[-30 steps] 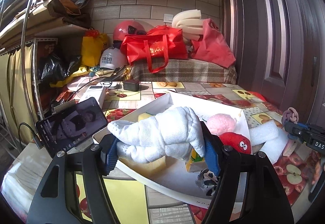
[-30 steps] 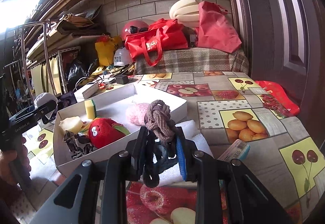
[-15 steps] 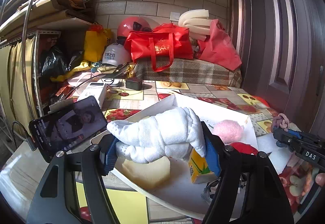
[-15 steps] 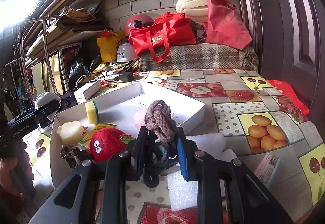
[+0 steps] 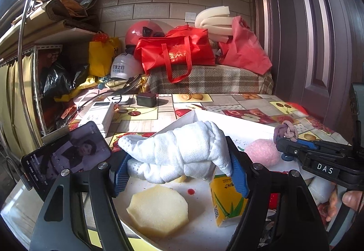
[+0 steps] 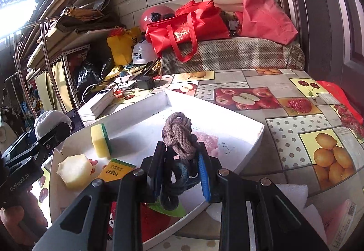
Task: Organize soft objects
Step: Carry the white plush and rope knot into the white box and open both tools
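The left gripper [image 5: 179, 169] is clamped on a bundled white towel [image 5: 182, 151], its blue pads pressed into both ends, and holds it above the near left part of the white tray [image 5: 238, 119]. Its own view alone shows what lies under the towel: a pale yellow sponge disc [image 5: 158, 211] on the tray floor, a yellow drink carton [image 5: 226, 198] standing beside it, and a pink fluffy ball [image 5: 261, 152] further in. It also shows a phone [image 5: 66, 157] propped just outside the tray's left edge, with a white box [image 5: 97, 114] behind it. The right gripper [image 6: 179, 171] is pinched tight on a knotted brown-and-blue cord bundle [image 6: 178, 137], the knot rising above the pads over the tray's near right part. Only this view shows the yellow-and-green scrubbing sponge [image 6: 101, 140] upright by the left wall, a red plush toy [image 6: 150, 219] below the gripper's fingers, and white foam sheet [image 6: 293, 192] lying on the bench [image 6: 284, 87] just outside the tray's right rim. The tray's far half is mostly bare white floor, with open room between its walls. The bench on the right of the tray lies open up to a red cloth [image 6: 339, 94] at its far edge; the left side is crowded with the phone, box and cables.
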A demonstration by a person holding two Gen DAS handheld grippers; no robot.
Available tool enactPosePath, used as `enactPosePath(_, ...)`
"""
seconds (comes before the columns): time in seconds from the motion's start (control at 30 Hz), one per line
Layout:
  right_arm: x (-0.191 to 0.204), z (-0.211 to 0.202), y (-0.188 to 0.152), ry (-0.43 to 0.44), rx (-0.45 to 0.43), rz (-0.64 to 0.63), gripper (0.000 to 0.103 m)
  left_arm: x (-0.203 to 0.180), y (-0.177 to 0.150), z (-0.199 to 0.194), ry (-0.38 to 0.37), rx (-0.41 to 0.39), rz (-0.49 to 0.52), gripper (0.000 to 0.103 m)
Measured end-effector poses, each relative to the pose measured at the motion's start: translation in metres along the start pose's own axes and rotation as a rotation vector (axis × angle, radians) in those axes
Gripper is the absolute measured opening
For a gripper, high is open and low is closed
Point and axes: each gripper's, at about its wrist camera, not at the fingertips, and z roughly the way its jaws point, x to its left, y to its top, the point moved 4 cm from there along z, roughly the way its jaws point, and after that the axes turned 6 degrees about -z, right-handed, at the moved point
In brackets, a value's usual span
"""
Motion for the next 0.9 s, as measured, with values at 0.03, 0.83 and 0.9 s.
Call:
enactPosePath(0.03,0.002,0.005,0.001,0.011,0.010,-0.003,0.028,0.000,0.001,0.003,0.000,0.003,-0.002,0.073)
enactPosePath(0.83,0.039,0.030,0.008,0.017,0.052,-0.144,0.103,0.000,0.006,0.014,0.068,-0.033,-0.002,0.103)
enactPosePath(0.9,0.040,0.029,0.008,0.010,0.047,-0.149,0.103,-0.001,0.006,0.013,0.070,-0.041,0.006,0.103)
